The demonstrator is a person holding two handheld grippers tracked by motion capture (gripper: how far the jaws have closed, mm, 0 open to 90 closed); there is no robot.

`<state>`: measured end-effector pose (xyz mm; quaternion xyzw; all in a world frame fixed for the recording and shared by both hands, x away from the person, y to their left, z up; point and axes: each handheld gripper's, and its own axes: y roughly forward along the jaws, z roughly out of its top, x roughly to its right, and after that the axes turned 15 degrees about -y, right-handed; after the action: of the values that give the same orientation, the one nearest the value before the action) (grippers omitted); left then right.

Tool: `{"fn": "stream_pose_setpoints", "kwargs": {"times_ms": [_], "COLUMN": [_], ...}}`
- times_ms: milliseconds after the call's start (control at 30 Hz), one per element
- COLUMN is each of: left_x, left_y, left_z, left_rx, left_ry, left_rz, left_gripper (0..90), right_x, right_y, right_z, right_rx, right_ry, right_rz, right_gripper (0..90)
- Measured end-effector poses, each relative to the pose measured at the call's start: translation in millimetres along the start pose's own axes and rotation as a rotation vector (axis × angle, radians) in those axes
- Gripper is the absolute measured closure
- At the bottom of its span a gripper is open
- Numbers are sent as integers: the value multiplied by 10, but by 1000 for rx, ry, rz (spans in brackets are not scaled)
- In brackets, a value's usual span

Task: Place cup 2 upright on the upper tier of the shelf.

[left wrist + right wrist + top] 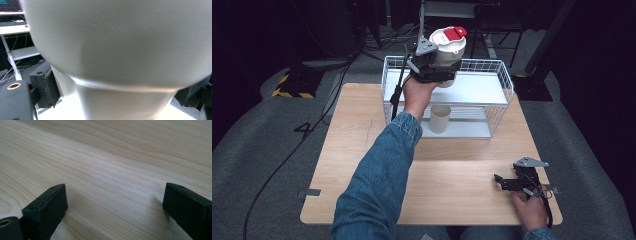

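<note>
A white container [451, 47] with a red lid is held in the air over the top shelf of a white wire rack [499, 80]. My left gripper [443, 75] is shut on its lower body. Up close in the left gripper view the container's pale wall [120, 50] spans the picture, with a black jaw on each side of its narrower base. A beige cup [440, 119] stands upright on the rack's lower shelf. My right gripper [501, 182] lies on the wooden table [452, 170] at the front right, open, with bare wood between its jaws [115, 202].
The wire rack stands at the back of the table and has a white top shelf [477, 90] and a lower shelf. Cables run over the grey floor [277, 150] to the left. Dark stands and equipment sit behind the table.
</note>
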<state>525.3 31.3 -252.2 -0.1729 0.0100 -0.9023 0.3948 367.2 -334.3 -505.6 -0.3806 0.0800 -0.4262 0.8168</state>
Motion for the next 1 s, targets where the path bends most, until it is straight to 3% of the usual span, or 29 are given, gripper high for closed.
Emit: {"fn": "stream_pose_setpoints", "kwargs": {"times_ms": [300,533,1000], "left_x": [-28,-115,-120], "left_y": [225,374,492], "left_z": [-57,-136,-228], "left_rx": [-23,-45,-104], "left_ry": [-13,-58,-55], "left_rz": [42,77,113], "left_gripper": [131,131,130], "right_x": [0,0,1], "right_y": [0,-1,-1], "right_z": [-1,-1,-1], "right_rx": [0,-1,-1], "right_ry": [-2,-2,-2], "right_rz": [-1,-2,1], "right_gripper": [58,58,58]}}
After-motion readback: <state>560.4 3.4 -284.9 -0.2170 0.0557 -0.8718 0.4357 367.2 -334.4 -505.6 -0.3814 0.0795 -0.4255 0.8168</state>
